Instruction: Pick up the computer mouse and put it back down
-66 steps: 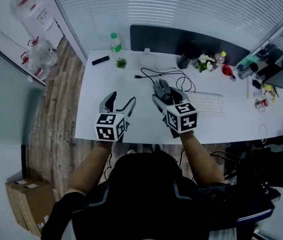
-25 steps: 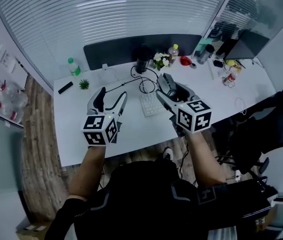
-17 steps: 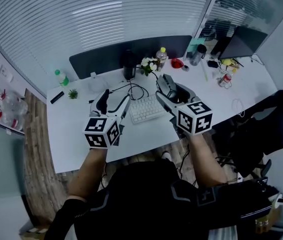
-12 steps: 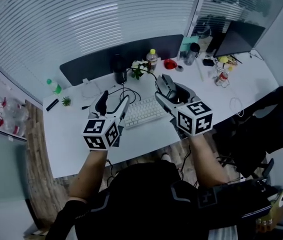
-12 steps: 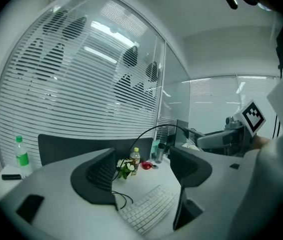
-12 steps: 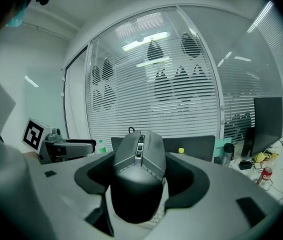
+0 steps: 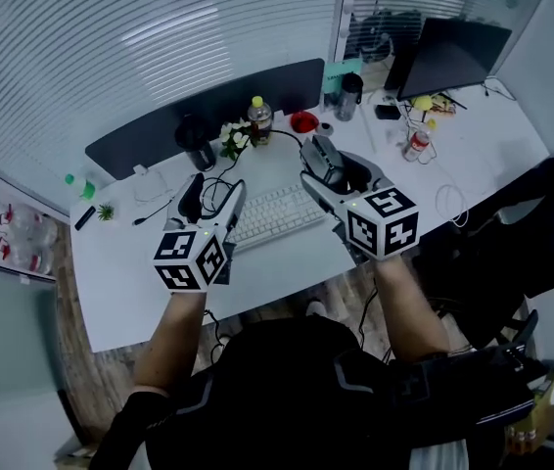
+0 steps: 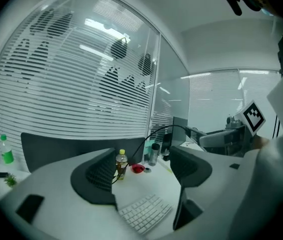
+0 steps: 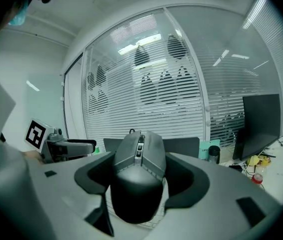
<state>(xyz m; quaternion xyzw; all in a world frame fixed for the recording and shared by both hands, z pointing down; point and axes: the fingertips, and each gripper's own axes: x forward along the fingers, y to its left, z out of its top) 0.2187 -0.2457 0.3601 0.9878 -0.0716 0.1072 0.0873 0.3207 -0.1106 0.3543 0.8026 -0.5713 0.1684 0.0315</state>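
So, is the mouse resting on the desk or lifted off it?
Lifted: the right gripper clamps the mouse by its sides between its jaws, with the keyboard visible below it.

Mouse [image 7: 316, 153] clamped in right gripper [image 7: 328, 164] over desk [image 7: 130, 272]
Left gripper [image 7: 213, 189] spread and empty; keyboard [image 7: 272, 213] lying between the two

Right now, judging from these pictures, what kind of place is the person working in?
Most likely an office. A long white desk carries a keyboard and a dark monitor, and behind it stands a glass wall with horizontal blinds.
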